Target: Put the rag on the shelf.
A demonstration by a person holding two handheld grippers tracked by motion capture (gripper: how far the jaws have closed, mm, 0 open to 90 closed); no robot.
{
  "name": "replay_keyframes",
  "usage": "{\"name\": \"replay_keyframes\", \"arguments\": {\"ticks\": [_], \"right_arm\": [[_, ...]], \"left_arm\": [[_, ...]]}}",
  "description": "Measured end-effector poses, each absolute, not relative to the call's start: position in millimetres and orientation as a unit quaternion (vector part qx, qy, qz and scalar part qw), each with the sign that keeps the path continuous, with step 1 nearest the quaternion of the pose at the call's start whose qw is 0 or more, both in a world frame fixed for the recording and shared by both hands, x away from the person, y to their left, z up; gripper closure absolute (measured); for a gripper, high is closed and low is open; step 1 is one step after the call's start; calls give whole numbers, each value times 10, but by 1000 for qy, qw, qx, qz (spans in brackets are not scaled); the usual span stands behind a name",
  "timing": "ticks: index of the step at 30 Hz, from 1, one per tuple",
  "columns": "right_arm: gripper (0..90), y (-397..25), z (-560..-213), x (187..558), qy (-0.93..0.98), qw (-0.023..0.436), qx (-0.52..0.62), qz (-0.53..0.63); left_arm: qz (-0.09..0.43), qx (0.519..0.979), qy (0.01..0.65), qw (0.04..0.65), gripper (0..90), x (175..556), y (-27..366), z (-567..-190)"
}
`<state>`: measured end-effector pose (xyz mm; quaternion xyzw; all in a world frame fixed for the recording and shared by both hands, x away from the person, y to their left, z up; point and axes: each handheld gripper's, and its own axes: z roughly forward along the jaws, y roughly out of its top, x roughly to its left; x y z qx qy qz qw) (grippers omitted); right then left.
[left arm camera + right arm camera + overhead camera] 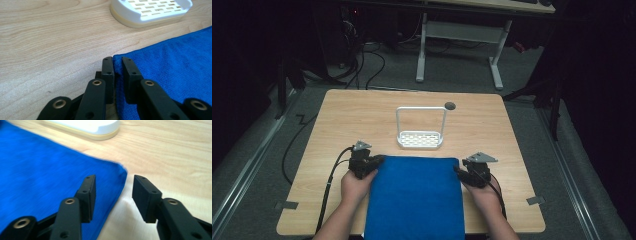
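A soft, limp blue terry cloth (414,195) lies flat on the wooden table (337,125), near the white slotted rack (420,139). The left gripper (117,67) pinches its far-left corner; the right gripper (113,188) straddles the far-right corner, jaws spread. Corners likely offer the best hold.

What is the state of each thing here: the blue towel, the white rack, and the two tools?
Blue towel: spread flat on the table, near edge hanging over.
White rack: upright, empty, apart from the towel.
Left tool: shut on the towel's far left corner.
Right tool: open, astride the far right corner, not yet clamped.
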<state>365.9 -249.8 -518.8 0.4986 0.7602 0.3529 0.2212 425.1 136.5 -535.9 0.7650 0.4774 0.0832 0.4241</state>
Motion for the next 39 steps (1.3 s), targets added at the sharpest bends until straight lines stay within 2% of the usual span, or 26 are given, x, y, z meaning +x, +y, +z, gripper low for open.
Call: {"name": "replay_keyframes", "arguments": {"ticks": [7,13,17,19,20,21,25,33,39], "right_arm": [[561,-2453,-5223,3921,753,213,516,349],[570,-2398,-5289,3875,756,219,511,345],[622,-2357,-5309,3846,765,225,501,336],[668,-2360,-5309,3846,765,224,501,337],[748,-2363,-5308,3848,767,222,497,339],[748,-2363,-5308,3848,767,222,497,339],[870,-2367,-5296,3845,770,219,494,339],[882,-2389,-5182,3757,760,234,481,369],[883,-2408,-5067,3640,752,244,466,397]], "left_arm": [[88,768,476,419,846,4243,1361,-5358],[81,766,478,423,850,4235,1378,-5363],[83,765,478,423,850,4230,1375,-5364],[83,764,479,424,851,4230,1374,-5365],[83,764,480,424,853,4230,1375,-5365],[83,764,480,424,853,4230,1375,-5365],[94,769,475,417,870,4216,1360,-5358],[105,769,456,435,874,4163,1382,-5308],[135,754,440,468,873,4067,1454,-5174]]}}
